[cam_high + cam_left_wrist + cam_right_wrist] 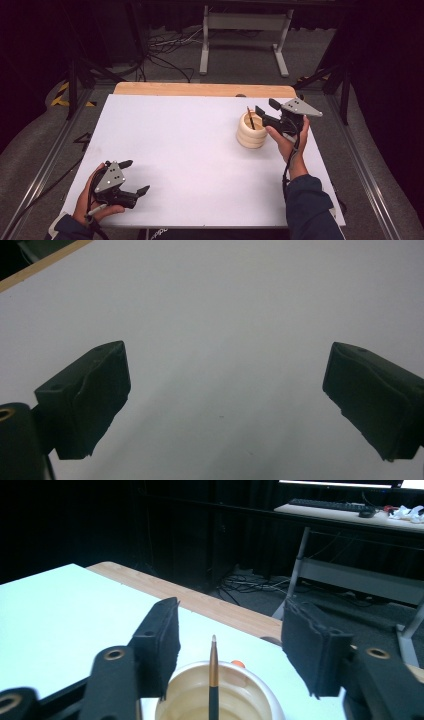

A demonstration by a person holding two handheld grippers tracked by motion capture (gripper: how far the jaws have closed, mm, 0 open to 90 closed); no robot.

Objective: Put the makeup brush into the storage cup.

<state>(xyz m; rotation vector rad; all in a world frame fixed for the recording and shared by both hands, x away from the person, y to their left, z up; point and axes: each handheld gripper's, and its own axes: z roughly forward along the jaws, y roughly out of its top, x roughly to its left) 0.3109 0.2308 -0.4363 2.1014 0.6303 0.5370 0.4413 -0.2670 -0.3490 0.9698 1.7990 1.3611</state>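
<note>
At the near left corner of the white table [200, 150], the left gripper [137, 176] rests in a person's hand, its jaws wide apart with nothing between them. To the right, a cream ribbed holder [251, 131] stands on the table with a thin brush [250, 118] upright inside it, tip up. Just beside the holder, the right gripper [266, 111] is held at its rim, jaws parted on either side of the brush without touching it.
</note>
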